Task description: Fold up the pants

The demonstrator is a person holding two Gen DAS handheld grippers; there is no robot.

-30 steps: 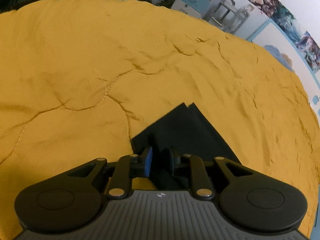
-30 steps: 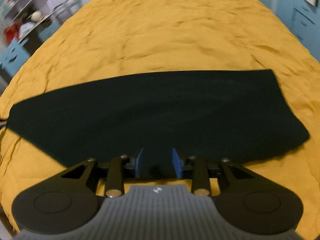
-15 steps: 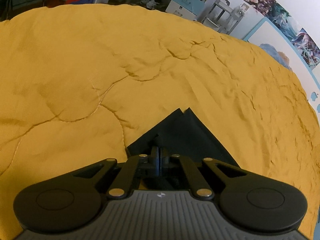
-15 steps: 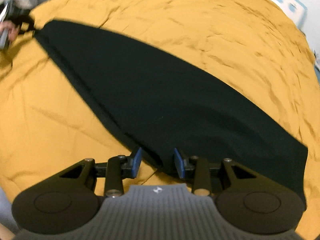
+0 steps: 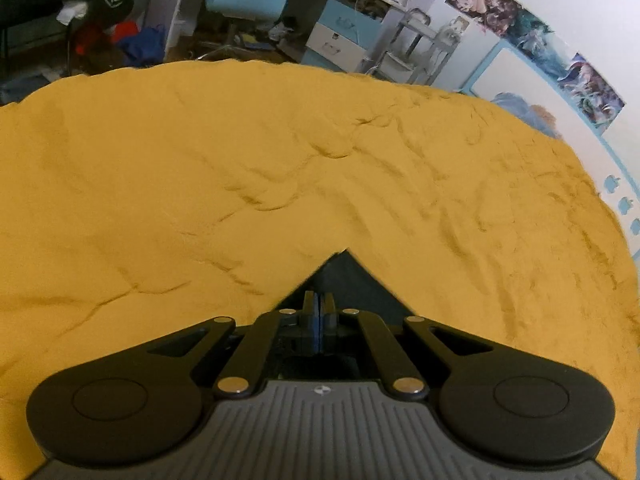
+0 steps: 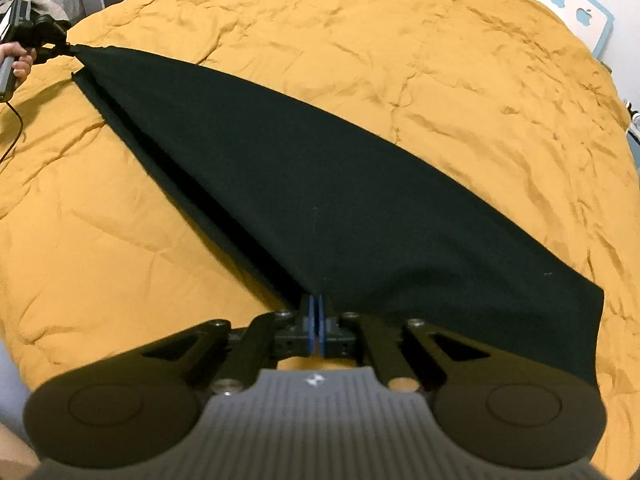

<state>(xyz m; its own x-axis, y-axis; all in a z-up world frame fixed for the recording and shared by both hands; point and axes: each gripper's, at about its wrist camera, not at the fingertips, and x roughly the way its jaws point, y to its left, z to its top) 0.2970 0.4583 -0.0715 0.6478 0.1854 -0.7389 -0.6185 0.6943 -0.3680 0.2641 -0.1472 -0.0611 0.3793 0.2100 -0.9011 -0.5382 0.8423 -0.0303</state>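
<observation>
Yellow bedspread (image 6: 400, 60) beneath black pants (image 6: 320, 208)

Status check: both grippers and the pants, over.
Left gripper shut on pants corner. Right gripper shut on near edge. Pants stretched above yellow bedspread. Nothing in the way.

Left black two-finger gripper (image 5: 319, 303) jaws clamped together; right black two-finger gripper (image 6: 315, 307) likewise clamped, both pinching black fabric pants (image 6: 304, 200).

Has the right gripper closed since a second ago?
Yes. The right gripper, open over the pants edge earlier, is now shut on it, lifting that edge off the yellow bedspread.
</observation>
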